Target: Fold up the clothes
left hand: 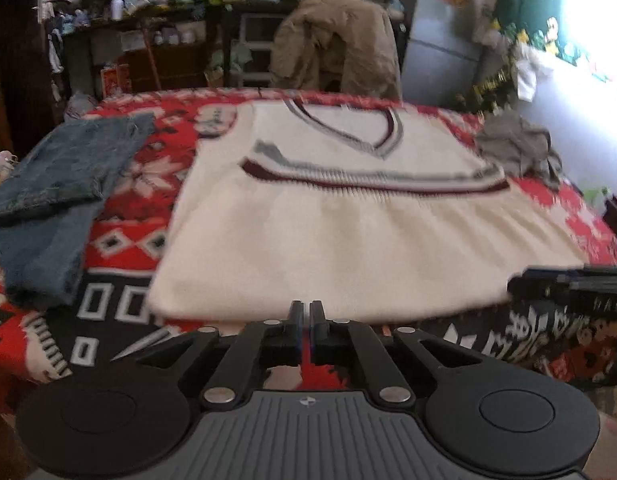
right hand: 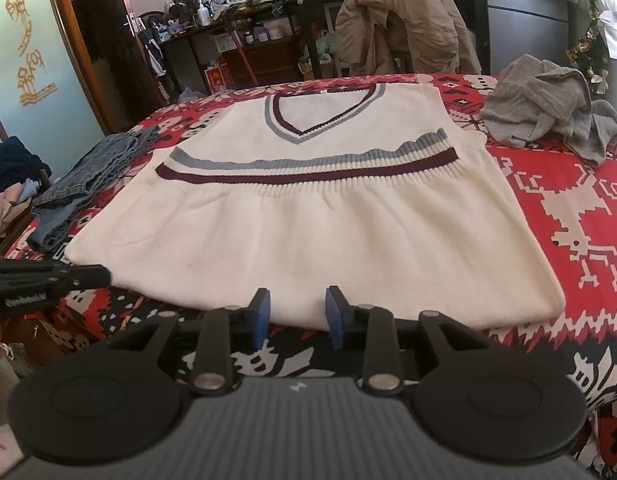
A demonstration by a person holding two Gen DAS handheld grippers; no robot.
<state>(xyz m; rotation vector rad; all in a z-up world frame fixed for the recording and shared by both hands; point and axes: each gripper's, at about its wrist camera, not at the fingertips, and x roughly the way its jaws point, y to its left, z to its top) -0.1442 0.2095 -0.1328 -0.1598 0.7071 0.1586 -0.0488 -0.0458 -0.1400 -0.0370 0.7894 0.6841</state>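
I see a bed under a red, white and black patterned blanket [right hand: 568, 208]. On it lie a cream V-neck knit vest [right hand: 308, 220], folded bottom-up, blue jeans [left hand: 56, 184] at left, and a crumpled grey garment [right hand: 548, 108] at far right.

Each view sits on its own gripper, low at the near edge of the red-and-white patterned blanket [right hand: 568, 208], looking forward and down along the fingers toward the cluttered shelves at the back. The left wrist view stands further left; the right wrist view further right. Both share the cream knitted V-neck vest [left hand: 348, 232] [right hand: 308, 220] — close ahead — and each catches the other gripper at its frame edge.
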